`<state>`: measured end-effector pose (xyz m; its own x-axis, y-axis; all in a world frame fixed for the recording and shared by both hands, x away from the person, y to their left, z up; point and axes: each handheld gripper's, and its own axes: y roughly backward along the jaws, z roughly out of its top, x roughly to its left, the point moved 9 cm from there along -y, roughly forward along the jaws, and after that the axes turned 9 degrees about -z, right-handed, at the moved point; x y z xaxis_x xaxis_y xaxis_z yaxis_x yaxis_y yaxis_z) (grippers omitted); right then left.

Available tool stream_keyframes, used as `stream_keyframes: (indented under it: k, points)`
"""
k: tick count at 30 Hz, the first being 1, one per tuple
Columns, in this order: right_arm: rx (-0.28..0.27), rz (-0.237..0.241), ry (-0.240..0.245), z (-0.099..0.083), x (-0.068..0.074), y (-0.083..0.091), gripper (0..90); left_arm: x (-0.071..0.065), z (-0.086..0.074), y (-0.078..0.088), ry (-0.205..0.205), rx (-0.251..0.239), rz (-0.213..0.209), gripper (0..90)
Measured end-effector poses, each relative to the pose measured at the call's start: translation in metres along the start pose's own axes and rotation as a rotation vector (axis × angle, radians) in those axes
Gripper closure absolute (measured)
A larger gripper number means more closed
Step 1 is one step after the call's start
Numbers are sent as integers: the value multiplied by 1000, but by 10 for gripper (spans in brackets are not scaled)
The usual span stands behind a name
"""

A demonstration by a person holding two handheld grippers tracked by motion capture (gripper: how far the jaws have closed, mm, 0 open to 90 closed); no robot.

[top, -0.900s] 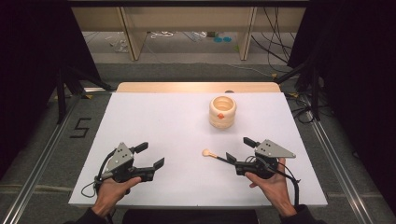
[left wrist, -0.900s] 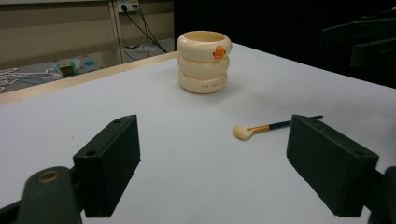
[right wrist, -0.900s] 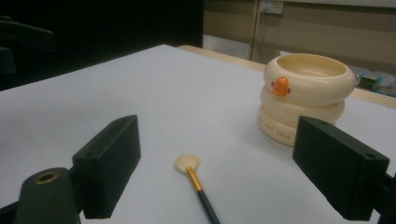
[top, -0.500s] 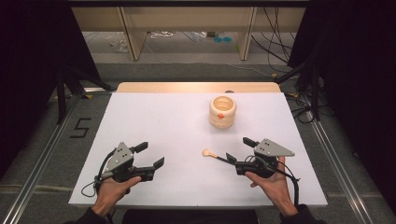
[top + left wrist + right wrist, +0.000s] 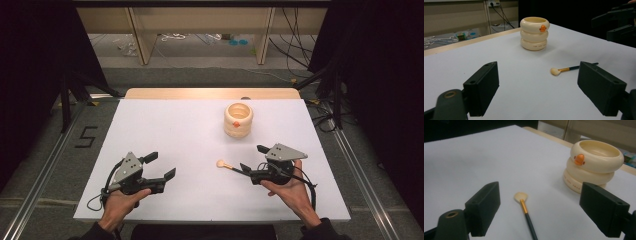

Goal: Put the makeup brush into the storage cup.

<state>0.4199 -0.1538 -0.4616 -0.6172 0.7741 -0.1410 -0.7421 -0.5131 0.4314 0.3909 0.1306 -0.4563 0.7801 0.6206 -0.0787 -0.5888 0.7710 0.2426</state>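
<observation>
Small makeup brush with cream tuft, gold ferrule, thin dark handle (image 5: 525, 212) lies flat on the white desk (image 5: 165, 125), near the cream duck-faced ringed cup (image 5: 238, 119). Right claw (image 5: 248, 159) gapes wide around its handle end; left claw (image 5: 161, 165) also wide, holding nothing. Judged light, stiff, prone to roll: pinch mid-handle, avoid the soft tuft.

Nothing has moved: both hand-held black grippers, left (image 5: 159, 166) and right (image 5: 253, 159), sit where they were, and the small cream-tipped brush (image 5: 229, 166) too.
</observation>
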Motion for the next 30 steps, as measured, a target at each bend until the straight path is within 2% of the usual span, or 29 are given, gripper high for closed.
stream_keyframes:
  k: [2,4,16,22,23,24,25,26,30]
  points:
    - [33,6,22,0,0,-3,205,0,0,0,2,-2,0,170]
    - [53,9,42,1,-2,-5,208,1,1,0,-13,-3,0,170]
    - [235,71,120,-3,-6,-26,227,1,1,0,0,-3,1,170]
    - [299,71,174,-8,-6,-33,232,1,1,0,3,0,1,170]
    - [330,97,191,-10,-4,-35,239,0,0,0,4,1,0,170]
    - [330,97,191,-10,-4,-35,239,0,0,0,4,1,0,170]
    - [372,107,204,-11,-4,-36,241,0,1,0,6,-2,0,170]
    - [373,99,211,-11,-5,-38,243,1,1,0,3,-1,0,170]
    - [405,120,241,-10,-3,-43,255,0,1,0,7,-2,-1,170]
